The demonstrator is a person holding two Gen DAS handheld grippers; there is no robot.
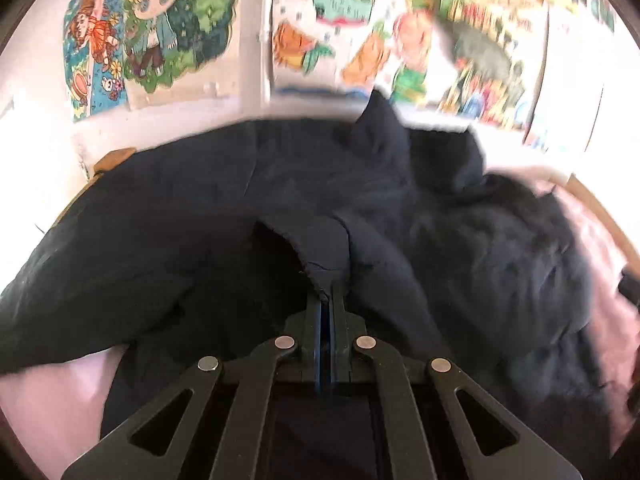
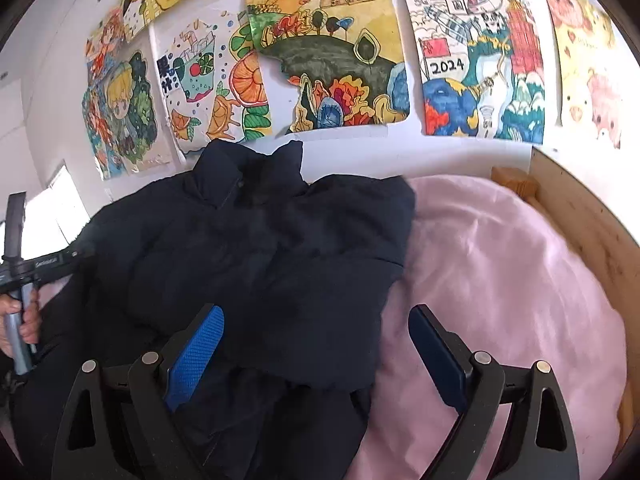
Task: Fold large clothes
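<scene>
dark jacket (image 2: 260, 248) on pink bedding (image 2: 500, 264), drawing-covered wall (image 2: 324, 52)

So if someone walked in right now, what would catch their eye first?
Probably the dark puffer jacket sprawled over the pink bedding, with the left gripper shut on a fold of it and the right gripper open above its edge. Behind, bright children's drawings cover the white wall.
</scene>
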